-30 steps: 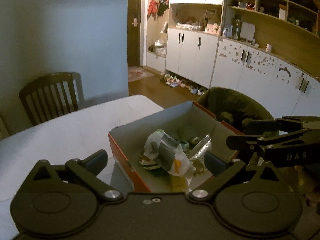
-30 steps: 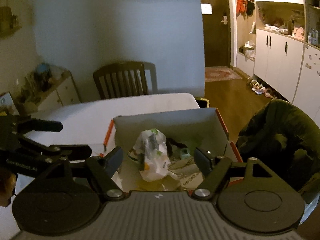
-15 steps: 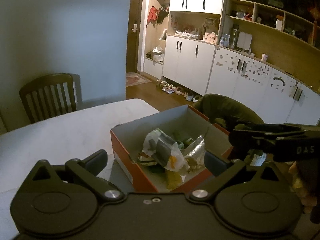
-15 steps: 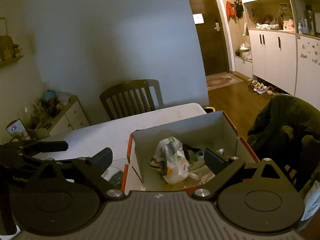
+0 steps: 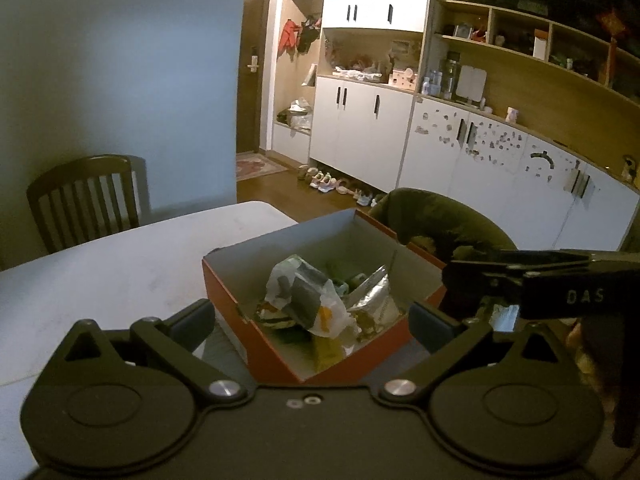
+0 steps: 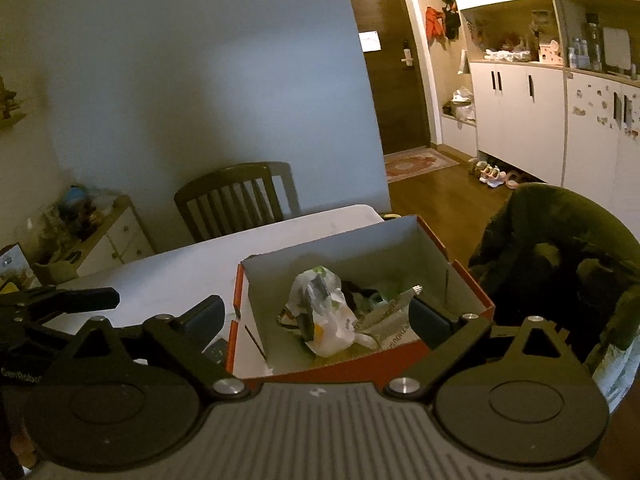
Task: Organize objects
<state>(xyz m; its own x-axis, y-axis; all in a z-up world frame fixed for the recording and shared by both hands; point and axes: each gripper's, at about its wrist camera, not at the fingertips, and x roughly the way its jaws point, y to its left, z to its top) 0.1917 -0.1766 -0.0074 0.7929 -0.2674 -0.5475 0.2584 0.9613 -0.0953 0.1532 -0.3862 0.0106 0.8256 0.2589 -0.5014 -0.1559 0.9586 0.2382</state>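
The orange cardboard box (image 5: 256, 336) sits on the white tabletop (image 5: 104, 272) straight ahead of both grippers, and the crumpled white plastic bag (image 5: 308, 300) lies in its middle, heaped over a silvery foil pouch (image 5: 376, 300) and darker packets beneath.

The left gripper (image 5: 312, 320) and the right gripper (image 6: 316, 316) both stand wide apart and hold nothing, above and short of the box.

My judgement is that the bag is the risk: it is slack and tangled with what lies under it, so a pinch on loose film could drag neighbours out or let the contents spill. The box looks light, so a sideways push on its near wall might slide it toward the tabletop edge beside the dark green draped chair (image 6: 560, 256). With both grippers aimed at the same box, they could also collide.

The dim light blurs the small items under the bag. A flat dark object left of the box is half hidden behind the right gripper's finger.
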